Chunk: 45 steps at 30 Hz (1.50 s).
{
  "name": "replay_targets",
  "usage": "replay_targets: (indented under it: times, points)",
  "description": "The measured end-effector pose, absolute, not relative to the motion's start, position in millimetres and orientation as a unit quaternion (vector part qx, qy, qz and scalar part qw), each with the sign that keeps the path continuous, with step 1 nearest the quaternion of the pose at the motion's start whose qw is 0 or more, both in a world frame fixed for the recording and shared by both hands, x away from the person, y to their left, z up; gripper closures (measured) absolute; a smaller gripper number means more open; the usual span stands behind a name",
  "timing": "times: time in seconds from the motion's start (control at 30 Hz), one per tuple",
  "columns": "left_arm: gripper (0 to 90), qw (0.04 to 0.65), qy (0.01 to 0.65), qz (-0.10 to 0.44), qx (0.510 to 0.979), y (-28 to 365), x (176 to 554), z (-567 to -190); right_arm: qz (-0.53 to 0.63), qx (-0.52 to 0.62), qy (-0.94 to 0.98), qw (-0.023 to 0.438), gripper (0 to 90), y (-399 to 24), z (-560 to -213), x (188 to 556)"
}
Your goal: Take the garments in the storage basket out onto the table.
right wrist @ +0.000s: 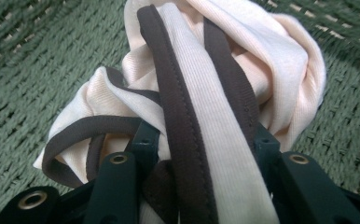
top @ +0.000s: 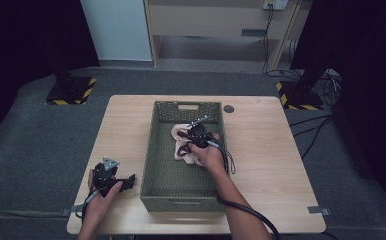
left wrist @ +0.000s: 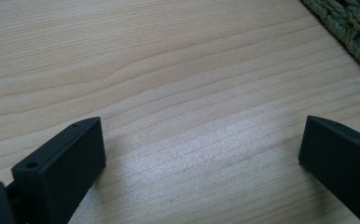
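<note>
The right gripper [top: 193, 136] reaches down into the green woven basket [top: 159, 150], which stands in the middle of the wooden table [top: 261, 150], its far wall near the table's far edge. The jaws are clamped on a pale pink garment with dark brown trim [right wrist: 206, 93]; in the right gripper view a ribbed fold of it runs between the two black jaws, pressed from both sides. The garment lies bunched on the basket's floor, in the far half and toward its right wall. The left gripper [top: 123, 182] rests low over the table near its near left corner, just beside the basket's left wall. Its jaws stand wide apart over bare wood, with nothing between them. A small dark round disc [top: 228, 108] sits on the table just beyond the basket's far right corner.
</note>
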<state>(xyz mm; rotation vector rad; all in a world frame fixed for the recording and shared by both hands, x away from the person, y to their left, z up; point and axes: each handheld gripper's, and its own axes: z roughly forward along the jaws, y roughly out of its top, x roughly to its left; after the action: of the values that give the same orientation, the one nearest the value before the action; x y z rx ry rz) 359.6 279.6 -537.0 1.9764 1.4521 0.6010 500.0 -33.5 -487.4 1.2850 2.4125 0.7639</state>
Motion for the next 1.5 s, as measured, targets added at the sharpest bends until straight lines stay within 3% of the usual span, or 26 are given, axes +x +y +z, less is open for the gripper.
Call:
replay_targets:
  times: [1.5]
  points:
    - [0.0, 0.303, 0.548, 0.227, 0.746, 280, 360, -537, 0.296, 0.414, 0.845, 0.166, 57.9, -33, -450, 477]
